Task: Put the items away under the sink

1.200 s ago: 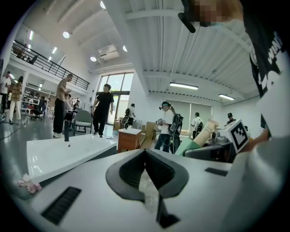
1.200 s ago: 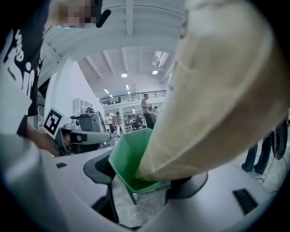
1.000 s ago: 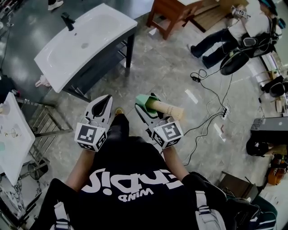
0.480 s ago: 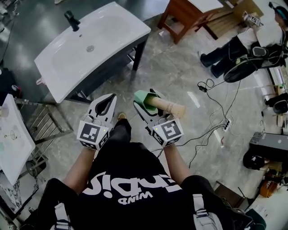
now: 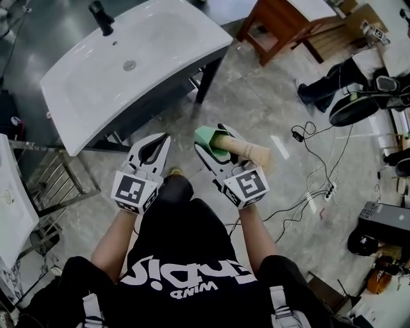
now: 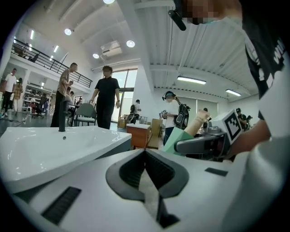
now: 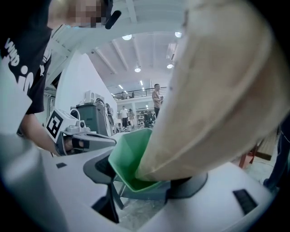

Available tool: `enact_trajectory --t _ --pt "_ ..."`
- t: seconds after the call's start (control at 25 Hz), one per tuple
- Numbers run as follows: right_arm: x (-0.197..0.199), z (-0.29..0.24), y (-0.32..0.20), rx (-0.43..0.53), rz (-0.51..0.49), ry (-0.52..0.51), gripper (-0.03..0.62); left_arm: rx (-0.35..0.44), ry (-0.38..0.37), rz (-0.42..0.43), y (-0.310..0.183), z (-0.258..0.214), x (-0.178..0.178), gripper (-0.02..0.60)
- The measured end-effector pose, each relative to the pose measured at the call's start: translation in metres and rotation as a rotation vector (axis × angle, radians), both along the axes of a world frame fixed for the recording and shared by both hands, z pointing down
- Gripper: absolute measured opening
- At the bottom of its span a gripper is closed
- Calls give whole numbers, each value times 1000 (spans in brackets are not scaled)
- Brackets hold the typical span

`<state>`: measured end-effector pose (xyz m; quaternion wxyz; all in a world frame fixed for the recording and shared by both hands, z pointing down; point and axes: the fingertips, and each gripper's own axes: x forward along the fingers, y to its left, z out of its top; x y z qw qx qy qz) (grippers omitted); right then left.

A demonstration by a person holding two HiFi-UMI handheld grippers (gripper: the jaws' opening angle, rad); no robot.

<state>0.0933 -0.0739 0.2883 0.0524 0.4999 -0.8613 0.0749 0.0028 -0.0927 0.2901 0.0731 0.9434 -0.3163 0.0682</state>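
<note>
Before the sink [image 5: 147, 57]: gap is shrinking — stowing is coming next.
Right tongs [image 5: 214, 138]: clenching green-headed item [image 5: 250, 152].
Left tongs [image 5: 163, 139]: closed, empty.

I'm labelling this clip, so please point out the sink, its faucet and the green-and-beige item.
sink [image 5: 160, 48], head view, bare white basin surface.
faucet [image 5: 102, 18], head view, black upright body.
green-and-beige item [image 5: 206, 138], head view, its green end.

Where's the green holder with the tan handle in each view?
Head view: holder at centre, in the right gripper's jaws.
Left gripper view: holder right of centre.
Right gripper view: holder fills centre and right.
Shared landmark: white sink, head view's upper left, left gripper view's left.
</note>
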Motion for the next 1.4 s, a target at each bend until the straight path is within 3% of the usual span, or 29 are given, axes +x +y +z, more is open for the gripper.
enact_trajectory --t 0.44,0.68,0.96,1.4 --pt "-1 113 -52 14 -52 -26 325 38 0 -27 -46 114 4 17" --pt "4 159 -78 45 -94 -74 325 78 -35 -16 -64 176 10 17" --pt "-7 229 -110 53 -168 -62 325 95 -3 -37 -91 249 9 17" --pt "-38 291 -144 69 -254 14 328 129 25 -101 -121 306 -12 17"
